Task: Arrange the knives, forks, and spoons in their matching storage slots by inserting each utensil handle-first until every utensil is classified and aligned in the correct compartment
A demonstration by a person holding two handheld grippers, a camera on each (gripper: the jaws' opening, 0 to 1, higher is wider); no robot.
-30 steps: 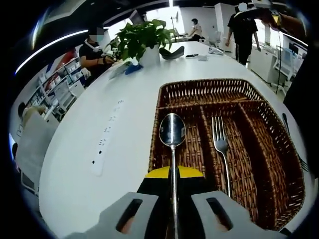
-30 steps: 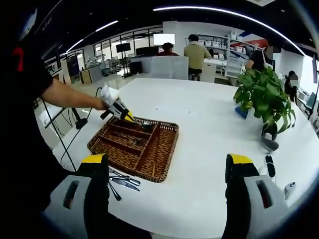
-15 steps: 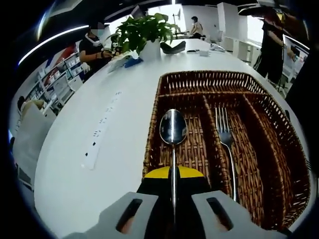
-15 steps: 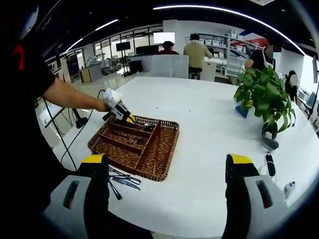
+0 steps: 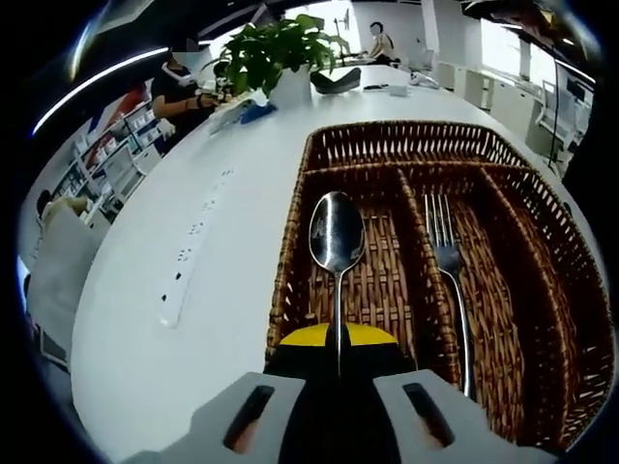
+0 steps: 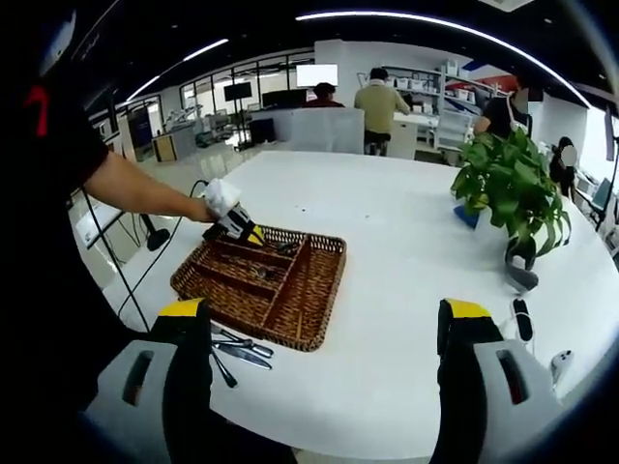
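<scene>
spoon (image 5: pixel 337 235) lower (fingers (image 5: pixel 314 340) clamped), over tray (image 5: pixel 406 147)

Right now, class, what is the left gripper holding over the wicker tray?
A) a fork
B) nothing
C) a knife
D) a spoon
D: in the left gripper view the left gripper is shut on the handle of a spoon, whose bowl points away over the wicker tray, while a fork lies in the next compartment.

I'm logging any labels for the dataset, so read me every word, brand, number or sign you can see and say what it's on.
No text can be read in either view.
Red and blue sign on the far wall: too blurred to read.
Bright wall screen: blank glare, nothing legible.
Wicker tray, spoon and fork: no markings visible.
</scene>
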